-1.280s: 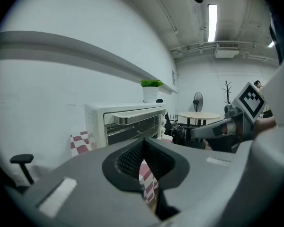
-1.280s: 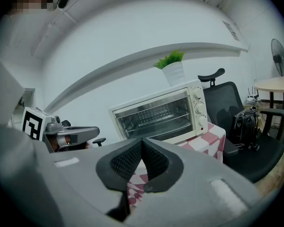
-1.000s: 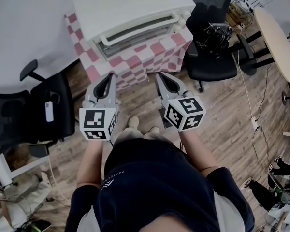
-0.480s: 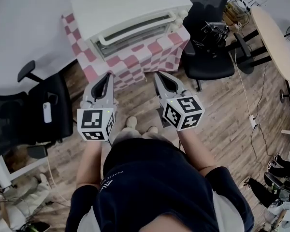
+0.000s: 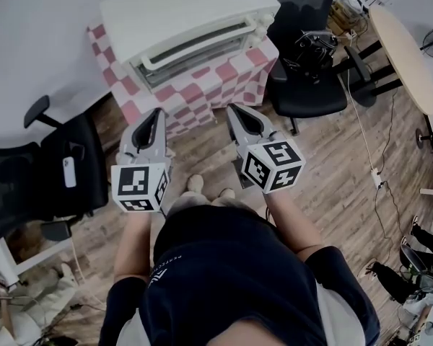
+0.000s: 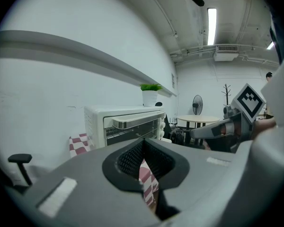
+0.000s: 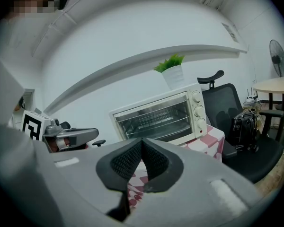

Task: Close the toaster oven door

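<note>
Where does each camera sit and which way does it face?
Head view: on the person's head, facing steeply down at the toaster oven; shows torso, forearms, left gripper, right gripper.
Left gripper view: on the left gripper, facing along its shut jaws toward the oven; right gripper at right.
Right gripper view: on the right gripper, same heading; left gripper at left.
Shared: all see the oven.

Nothing legible appears: no word, brand or number can be read. In front of the toaster oven [image 5: 187, 20], the marker cubes [image 5: 138, 186] on the left tool [image 5: 157, 111] and right tool [image 5: 232, 107] carry only black-and-white square patterns, not letters. Further from the oven, a faint line of print on the dark shirt [image 5: 231, 280] is too small to make out.
</note>
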The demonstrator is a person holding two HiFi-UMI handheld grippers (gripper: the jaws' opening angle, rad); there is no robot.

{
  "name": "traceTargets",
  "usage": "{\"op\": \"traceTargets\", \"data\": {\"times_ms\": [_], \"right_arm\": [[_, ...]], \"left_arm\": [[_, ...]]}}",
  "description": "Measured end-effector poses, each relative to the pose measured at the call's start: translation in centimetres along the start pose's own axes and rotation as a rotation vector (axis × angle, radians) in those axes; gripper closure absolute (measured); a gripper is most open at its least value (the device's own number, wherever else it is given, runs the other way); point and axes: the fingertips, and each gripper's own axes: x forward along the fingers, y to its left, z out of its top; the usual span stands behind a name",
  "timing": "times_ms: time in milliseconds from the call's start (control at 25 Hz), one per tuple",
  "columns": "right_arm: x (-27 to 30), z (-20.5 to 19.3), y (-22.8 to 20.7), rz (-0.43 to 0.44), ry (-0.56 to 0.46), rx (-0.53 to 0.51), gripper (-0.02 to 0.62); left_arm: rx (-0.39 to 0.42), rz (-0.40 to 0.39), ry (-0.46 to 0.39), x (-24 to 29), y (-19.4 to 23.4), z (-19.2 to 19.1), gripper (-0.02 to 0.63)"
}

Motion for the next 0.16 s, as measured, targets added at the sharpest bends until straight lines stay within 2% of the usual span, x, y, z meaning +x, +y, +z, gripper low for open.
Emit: {"op": "traceTargets", "data": {"times_ms": [160], "right_arm": [[0.07,0.23,0.07,0.007,-0.002,0.005,0.594]], "left_arm": [[0.007,0.002,-0.015,0.10,0.12,0.56,0.591]]}}
